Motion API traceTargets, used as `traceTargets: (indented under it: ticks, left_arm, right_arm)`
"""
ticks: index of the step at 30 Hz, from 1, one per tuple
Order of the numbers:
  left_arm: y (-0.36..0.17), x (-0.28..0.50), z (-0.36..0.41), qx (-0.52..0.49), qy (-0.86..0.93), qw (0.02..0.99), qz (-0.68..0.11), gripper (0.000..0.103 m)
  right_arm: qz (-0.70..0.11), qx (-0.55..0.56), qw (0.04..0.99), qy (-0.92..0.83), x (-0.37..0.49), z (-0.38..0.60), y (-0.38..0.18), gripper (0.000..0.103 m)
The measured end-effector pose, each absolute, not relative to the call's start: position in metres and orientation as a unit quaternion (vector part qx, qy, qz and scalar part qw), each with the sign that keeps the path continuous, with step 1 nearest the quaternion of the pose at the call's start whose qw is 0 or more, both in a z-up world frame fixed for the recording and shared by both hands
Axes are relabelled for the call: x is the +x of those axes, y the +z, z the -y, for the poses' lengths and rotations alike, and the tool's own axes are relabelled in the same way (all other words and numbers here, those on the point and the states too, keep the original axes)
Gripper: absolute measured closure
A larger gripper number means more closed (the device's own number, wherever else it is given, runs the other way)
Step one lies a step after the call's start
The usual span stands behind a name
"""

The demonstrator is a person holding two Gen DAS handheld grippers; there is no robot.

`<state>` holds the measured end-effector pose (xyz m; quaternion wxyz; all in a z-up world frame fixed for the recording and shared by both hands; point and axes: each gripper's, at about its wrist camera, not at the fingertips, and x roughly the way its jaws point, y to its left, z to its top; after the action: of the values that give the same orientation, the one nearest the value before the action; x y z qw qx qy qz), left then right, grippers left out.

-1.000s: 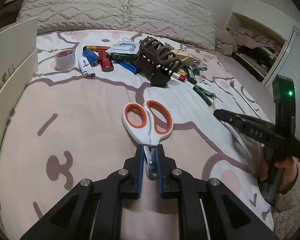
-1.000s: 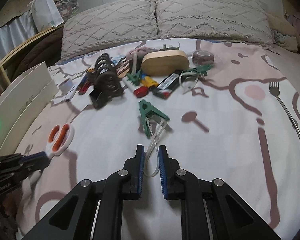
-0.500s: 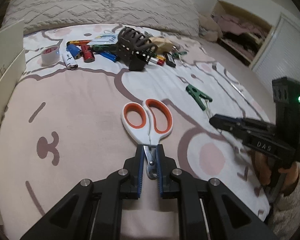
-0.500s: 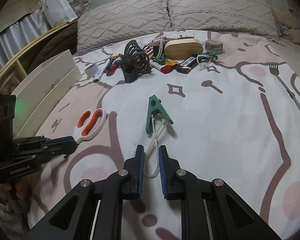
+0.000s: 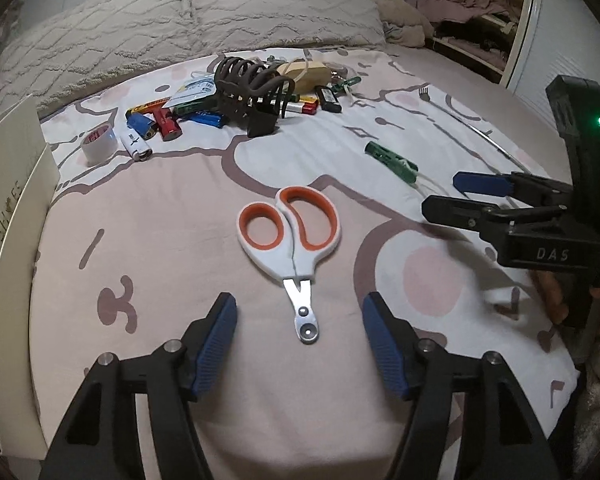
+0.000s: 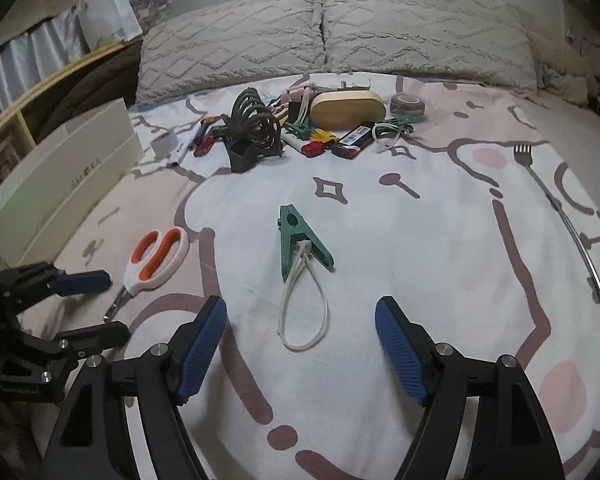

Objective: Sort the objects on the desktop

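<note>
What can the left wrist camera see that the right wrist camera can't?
Only the left wrist view shows the open closet shelf with clothes and the person's hand holding the right gripper. Only the right wrist view shows the white paper bag, the wooden shelf and the brown tape roll. Both show the scissors, the green clip with its white loop, the fork, the wooden oval box and the pillows.
</note>
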<state>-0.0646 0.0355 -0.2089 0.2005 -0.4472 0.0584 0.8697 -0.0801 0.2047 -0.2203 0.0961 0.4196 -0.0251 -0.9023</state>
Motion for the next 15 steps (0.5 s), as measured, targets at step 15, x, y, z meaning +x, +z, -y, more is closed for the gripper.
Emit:
traceTargets:
  ticks: [15]
  left_arm:
    - [-0.211, -0.071, -0.016, -0.444, 0.876, 0.144, -0.121, 0.023]
  right_arm:
    - [0.005, 0.458, 0.079, -0.886, -0.090, -0.200, -0.236, 0.000]
